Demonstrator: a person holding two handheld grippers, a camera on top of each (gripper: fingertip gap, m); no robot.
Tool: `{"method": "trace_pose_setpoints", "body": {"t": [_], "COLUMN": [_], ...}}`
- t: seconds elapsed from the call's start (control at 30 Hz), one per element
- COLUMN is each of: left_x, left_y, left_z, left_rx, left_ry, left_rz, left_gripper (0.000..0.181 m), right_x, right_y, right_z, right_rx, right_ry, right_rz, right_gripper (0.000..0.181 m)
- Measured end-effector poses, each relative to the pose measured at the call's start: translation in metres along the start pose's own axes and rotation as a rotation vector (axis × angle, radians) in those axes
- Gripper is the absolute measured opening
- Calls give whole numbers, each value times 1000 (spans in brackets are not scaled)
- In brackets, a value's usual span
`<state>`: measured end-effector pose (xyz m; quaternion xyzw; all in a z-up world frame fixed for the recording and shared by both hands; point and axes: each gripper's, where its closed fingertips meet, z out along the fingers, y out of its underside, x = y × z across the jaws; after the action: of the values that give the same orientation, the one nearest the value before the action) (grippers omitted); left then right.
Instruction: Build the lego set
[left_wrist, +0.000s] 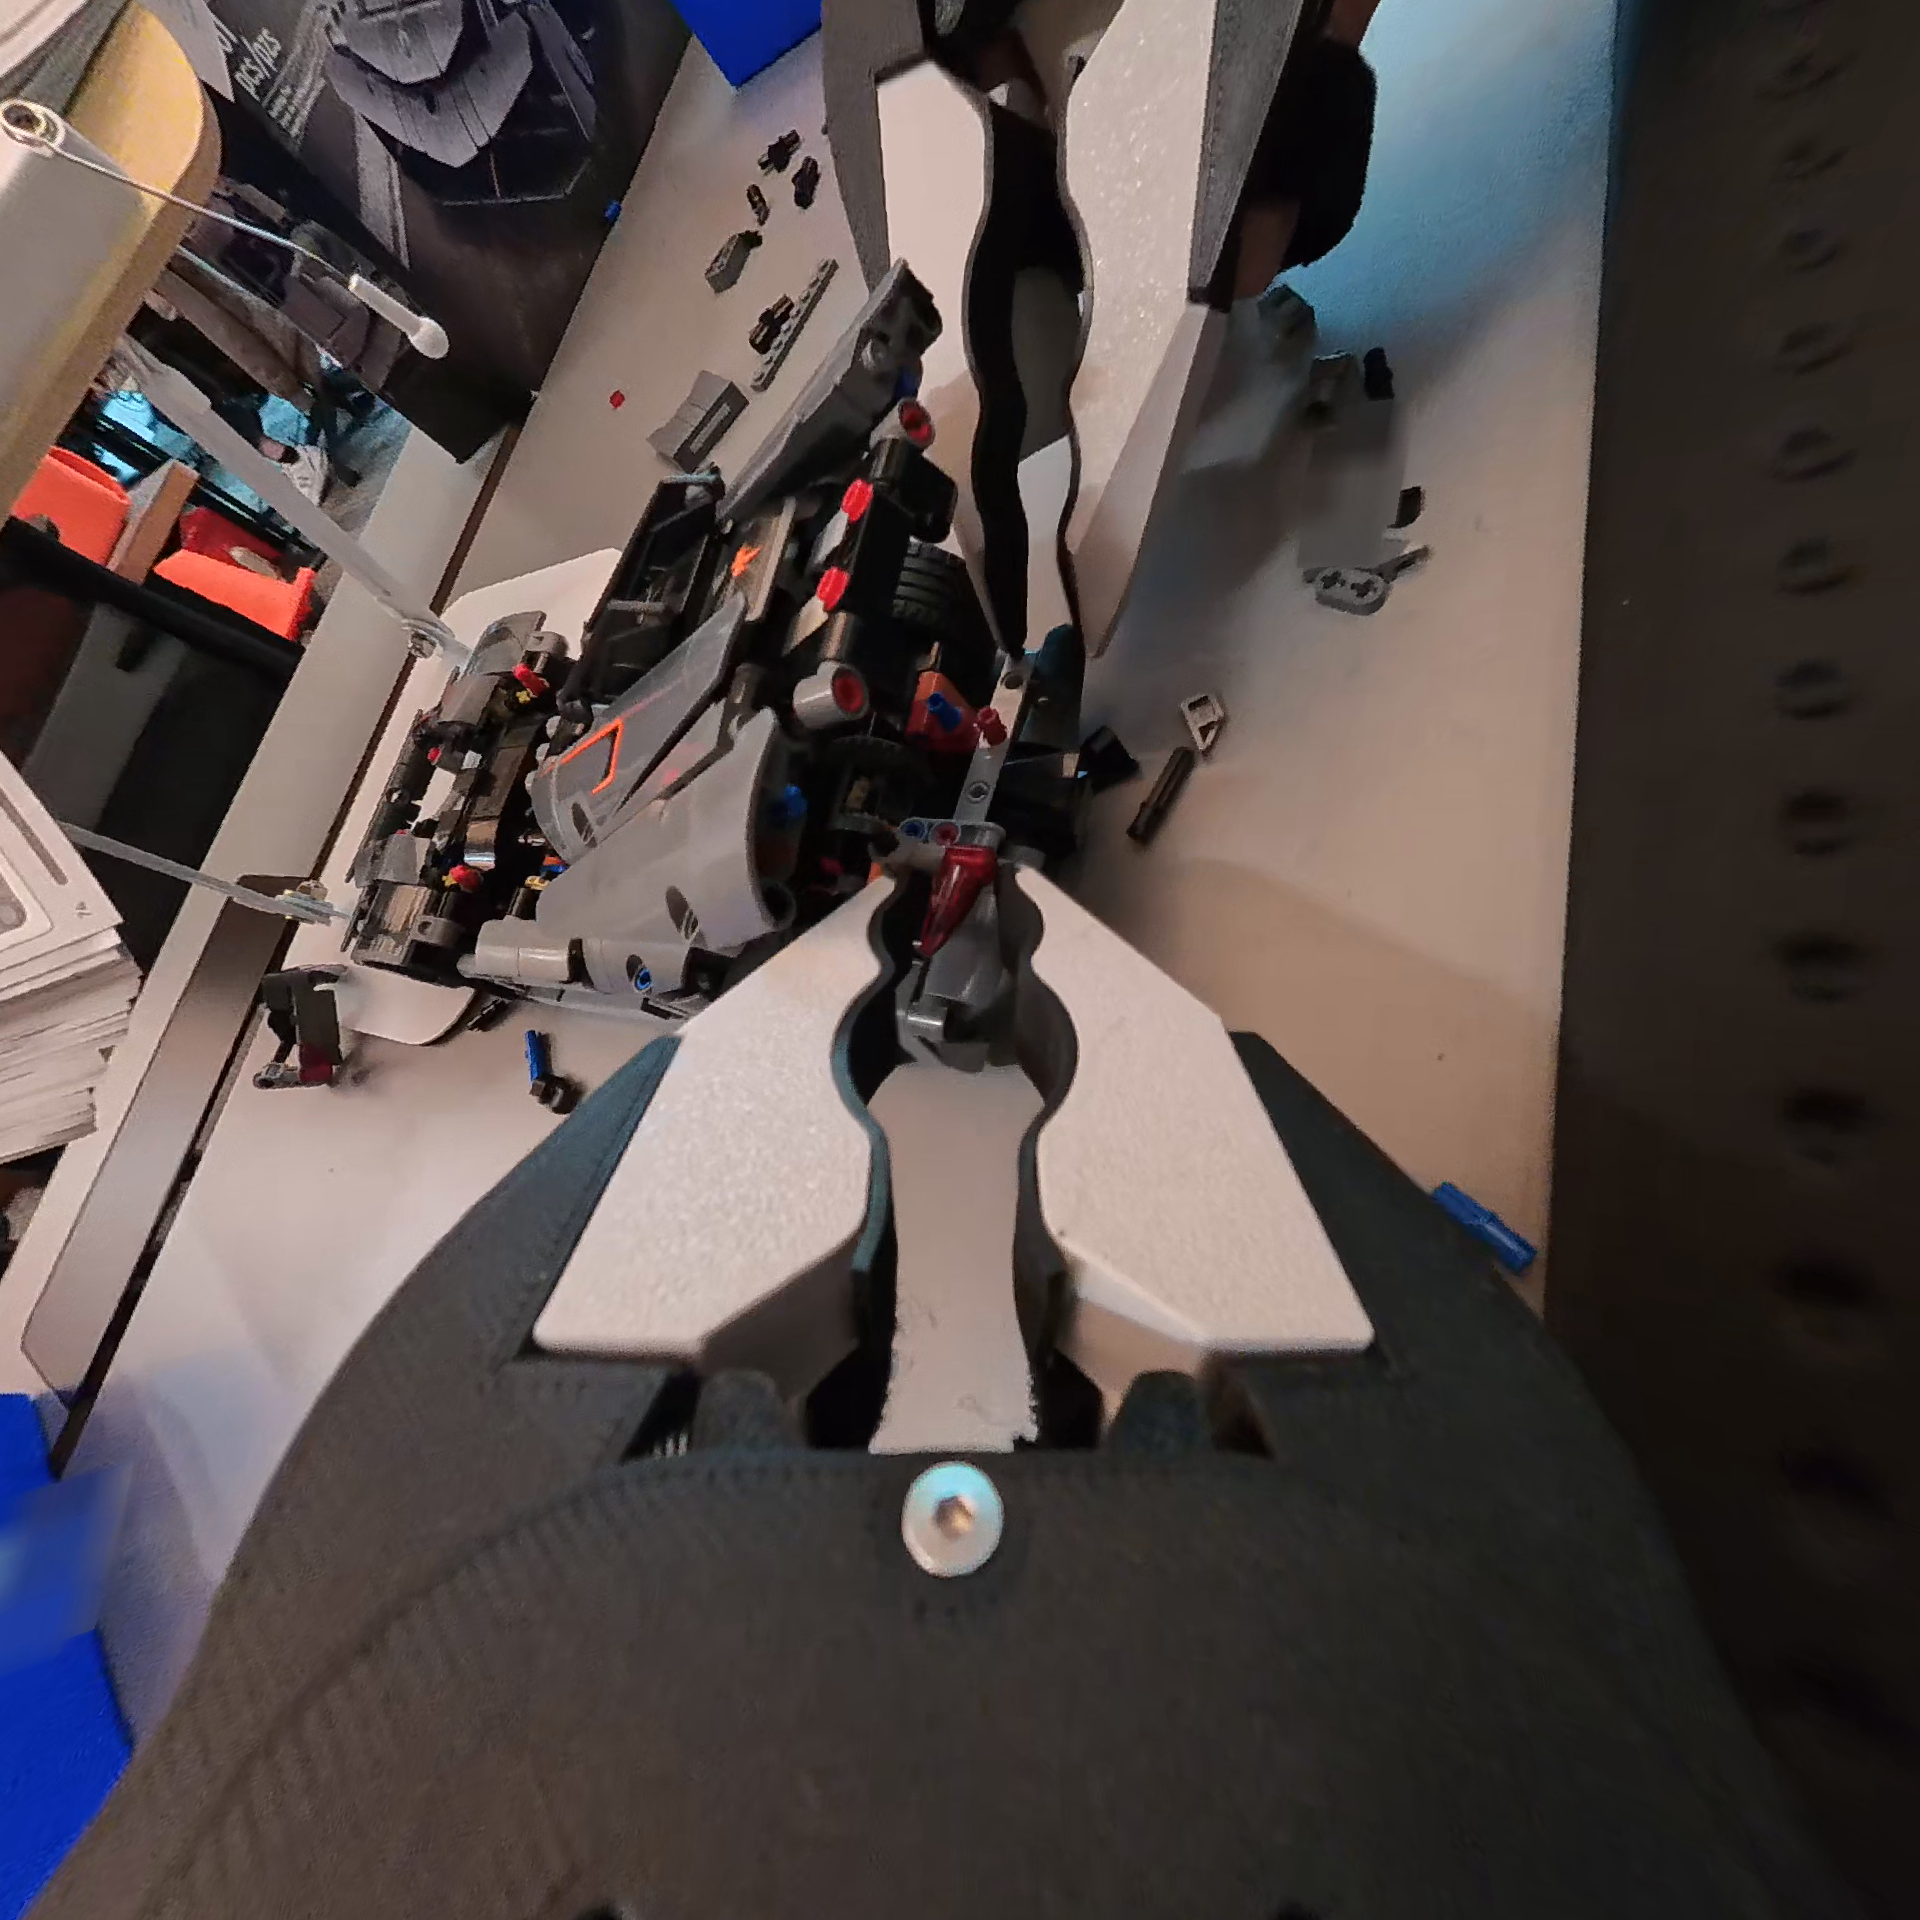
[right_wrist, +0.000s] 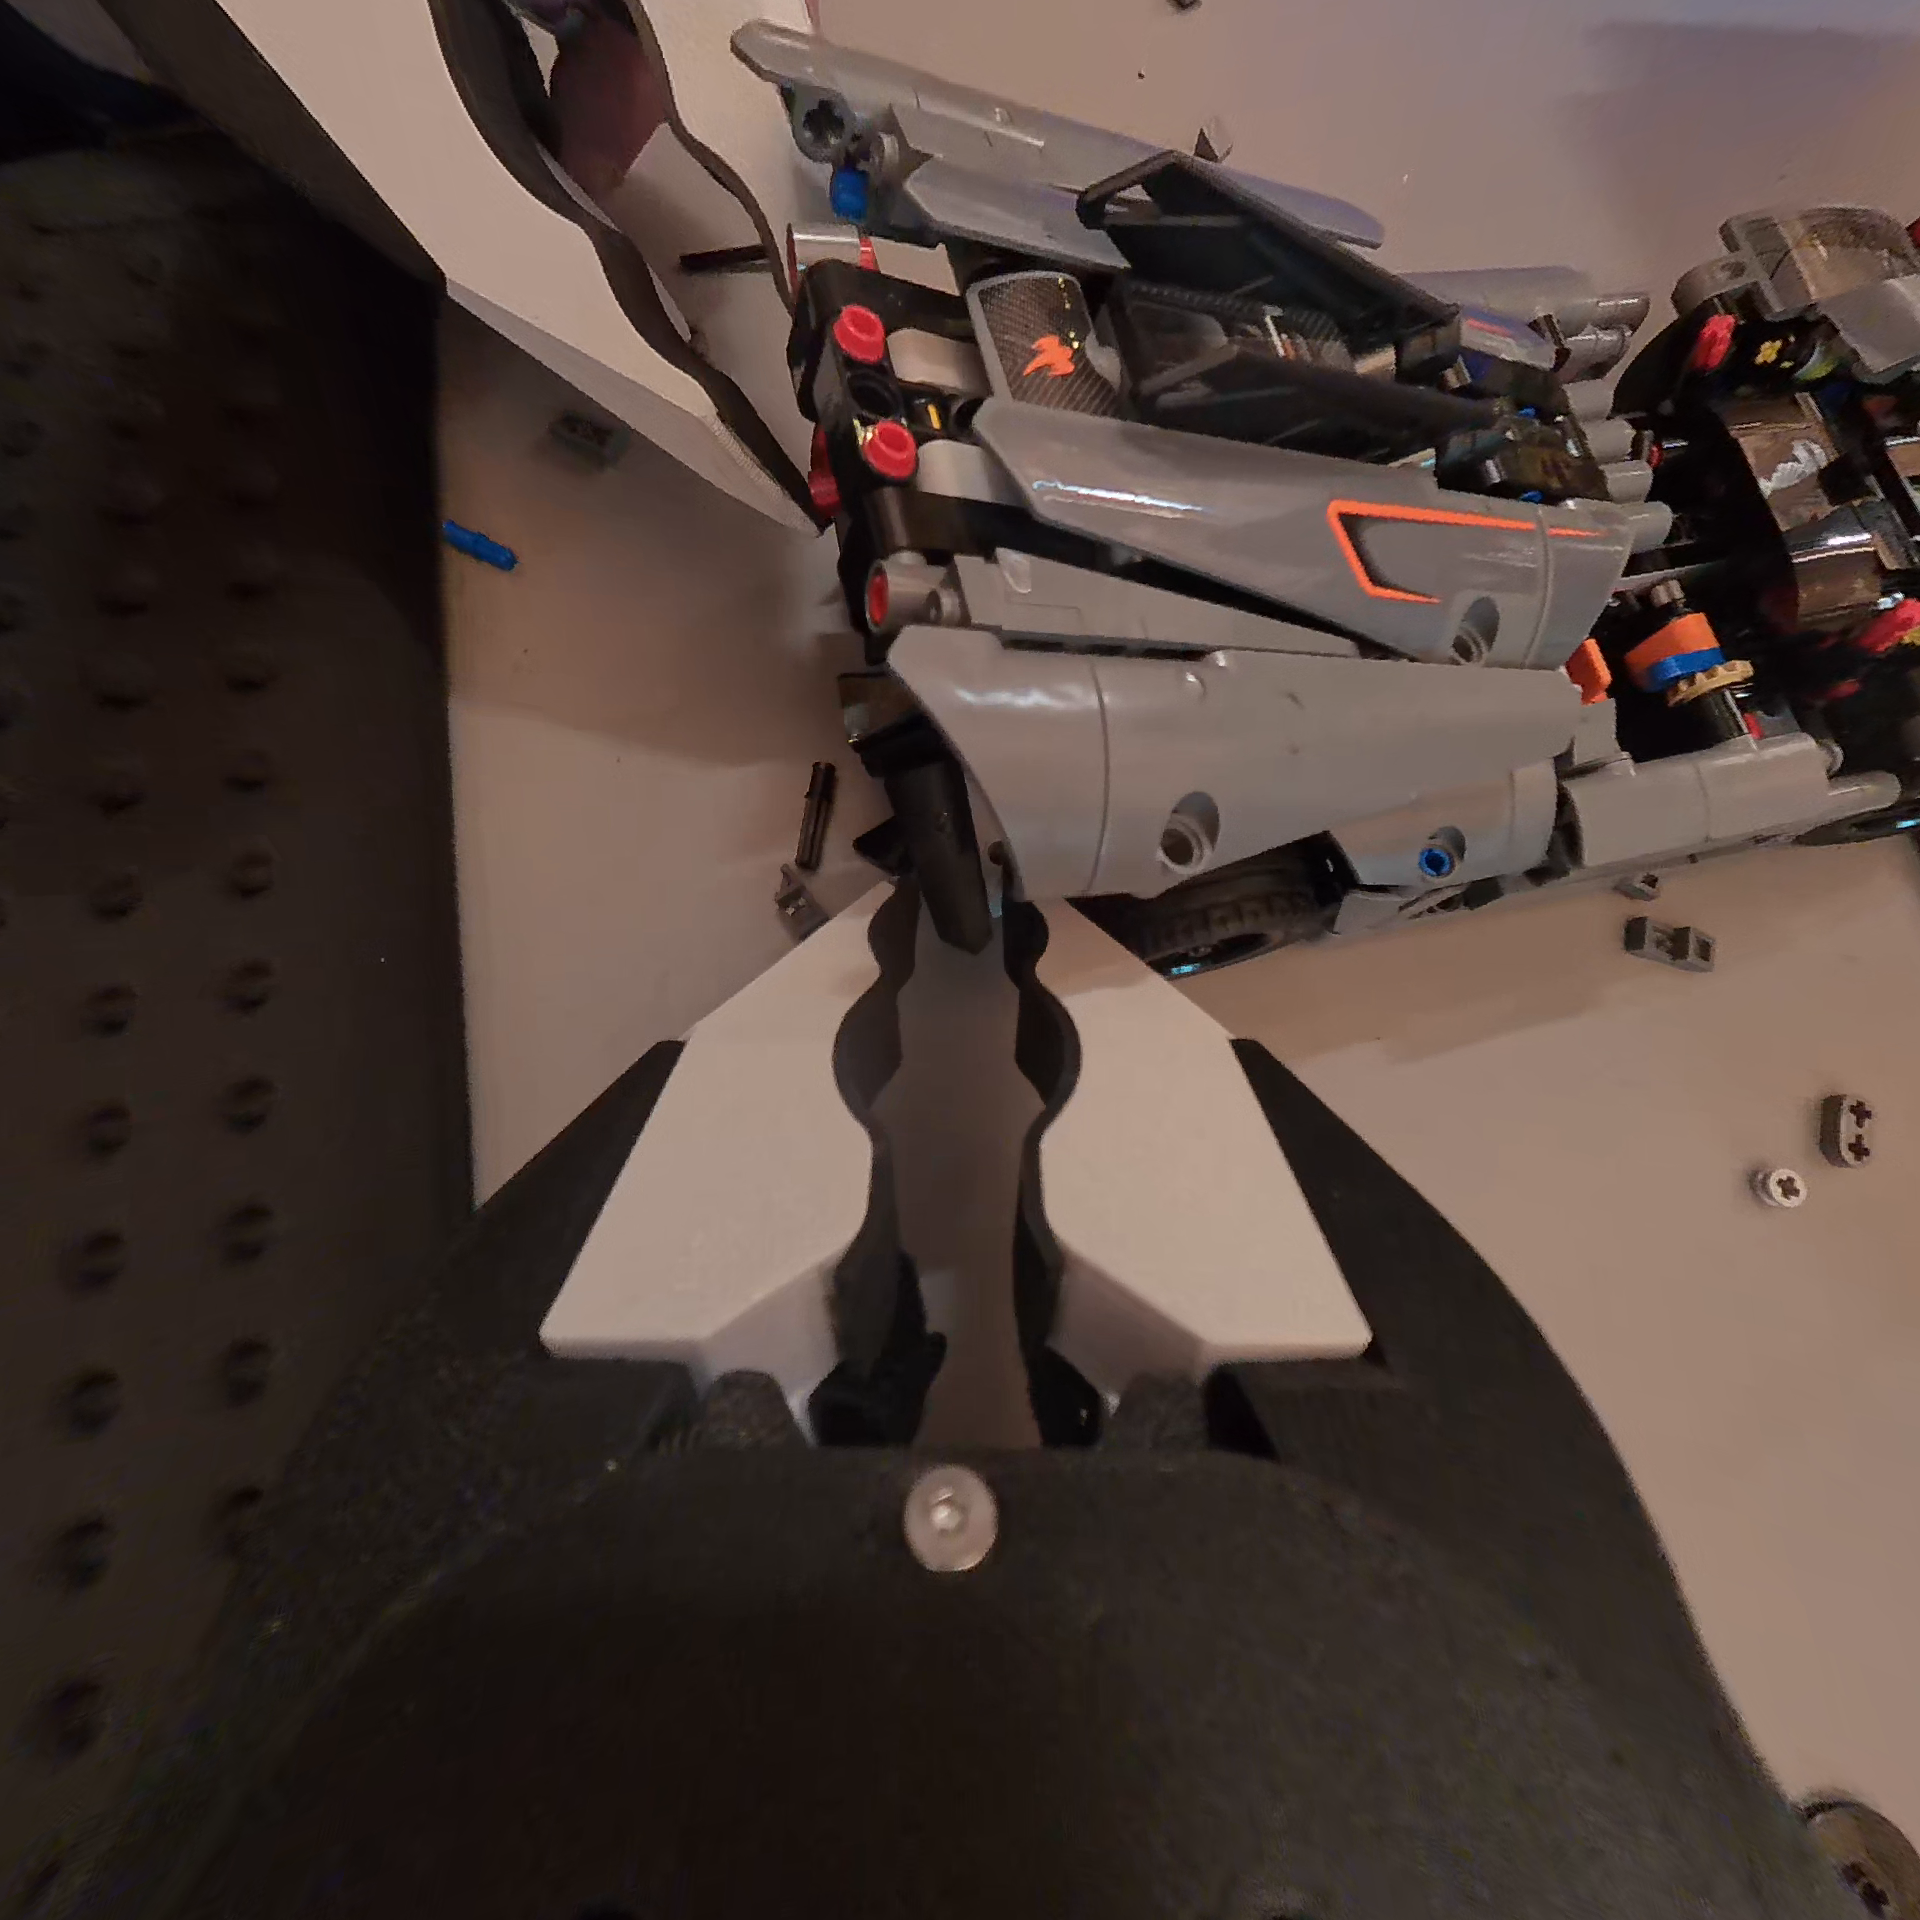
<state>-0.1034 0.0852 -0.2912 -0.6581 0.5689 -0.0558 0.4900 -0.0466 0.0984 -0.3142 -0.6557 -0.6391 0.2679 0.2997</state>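
A grey and black Lego car (left_wrist: 644, 769) with orange lines lies on the white table (left_wrist: 1351, 935). My left gripper (left_wrist: 958, 888) is shut on a small grey sub-assembly (left_wrist: 961, 966) with a dark red cone piece (left_wrist: 951, 883), held at the car's rear end. A thin grey beam (left_wrist: 982, 779) runs from it toward the right gripper (left_wrist: 1039, 639), which comes in from above. In the right wrist view my right gripper (right_wrist: 961, 925) is shut on a black part (right_wrist: 940, 831) under the car's (right_wrist: 1299, 623) rear fender. The left gripper (right_wrist: 800, 499) shows at upper left beside red pins (right_wrist: 888, 447).
Loose parts lie around: a black axle (left_wrist: 1158, 795), grey connectors (left_wrist: 1351, 587) (right_wrist: 1849, 1127) (right_wrist: 1668, 945), blue pins (left_wrist: 1481, 1226) (right_wrist: 478, 545). A dark studded panel (left_wrist: 1766, 935) (right_wrist: 208, 831) borders the table. Booklets (left_wrist: 52, 987) and the set box (left_wrist: 447, 156) stand at the left. My hands' fingertips stand some 7 cm from each other.
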Motion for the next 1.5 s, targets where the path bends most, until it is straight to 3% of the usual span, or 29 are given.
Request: {"method": "trace_pose_setpoints", "body": {"t": [0.37,0.73,0.87,0.97,1.2,1.37,1.5], "left_x": [-6,-1,-12,-20,-28,-18,-21], "left_y": [15,24,32,37,44,45,48], "left_z": [-8,-9,-20,-23,-24,-6,2], "left_rx": [-28,-65,-63,-64,-57,-98,-127], "left_ry": [16,56,31,6,9,44,20], "left_rz": [-52,-43,-96,-123,-210,-189,-172], "left_gripper": [23,20,18,18,28,32,25], "right_x": [-20,-34,-36,-36,5,12,20], "right_y": [0,-5,6,1,20,26,21], "right_z": [-2,12,19,10,-28,-19,-8], "right_rx": [-12,-30,-96,-58,-58,-97,-104], "right_ry": [-69,-68,-68,-96,-42,-13,31], "right_rz": [-67,-126,-155,-133,-23,-39,-72], "right_gripper": [14,18,10,9,13,11,2]}}
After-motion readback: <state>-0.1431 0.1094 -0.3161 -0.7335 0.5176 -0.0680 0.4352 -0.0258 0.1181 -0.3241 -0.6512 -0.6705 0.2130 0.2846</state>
